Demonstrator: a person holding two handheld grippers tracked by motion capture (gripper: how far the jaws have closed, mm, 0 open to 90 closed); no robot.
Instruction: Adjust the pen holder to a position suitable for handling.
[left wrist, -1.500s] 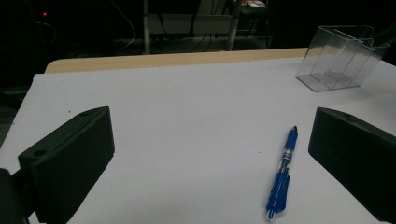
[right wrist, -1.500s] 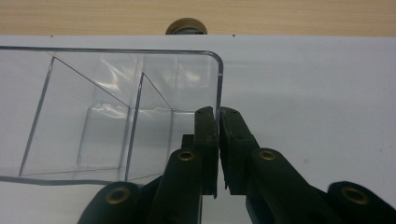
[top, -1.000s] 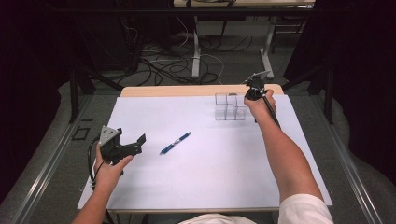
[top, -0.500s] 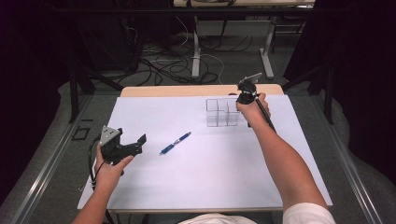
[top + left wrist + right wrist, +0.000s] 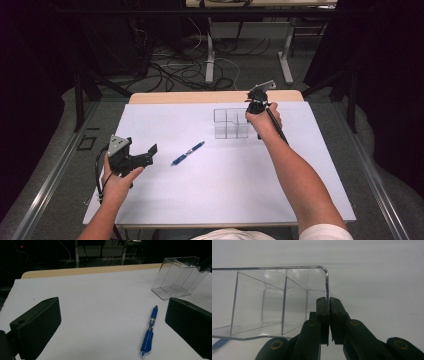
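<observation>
- Toward the far edge of the table (image 5: 150, 210), right of its middle, stands the clear organizer (image 5: 230, 123), a see-through box split by thin walls into open-topped compartments and resting flat on the white sheet.
- Its longer side appears to run along the far edge, its openings face straight up, and its curved corner lies on the side where the right gripper (image 5: 328, 305) holds it.
- That right gripper has its jaws pinched tight on the box's thin side wall, one pad inside and one outside, just below the rim by the rounded corner.
- To do this step well, I judge the box should slide flat across the sheet: a pinch high on one wall can tip or twist such a light thing, so the pull ought to stay low, slow and level, with the wrist kept square to the wall.
- The grip should hold firm without extra squeeze, since thin plastic may flex or slip out.
- The left gripper (image 5: 131, 157) hovers near the left edge of the table, jaws spread wide with nothing between them, aimed toward the middle.
- The blue pen (image 5: 149, 331) lies flat near the table's middle, between the two grippers and well apart from the box; its long axis runs slantwise, dark tip toward the far right and the box, clip end toward the near left.
</observation>
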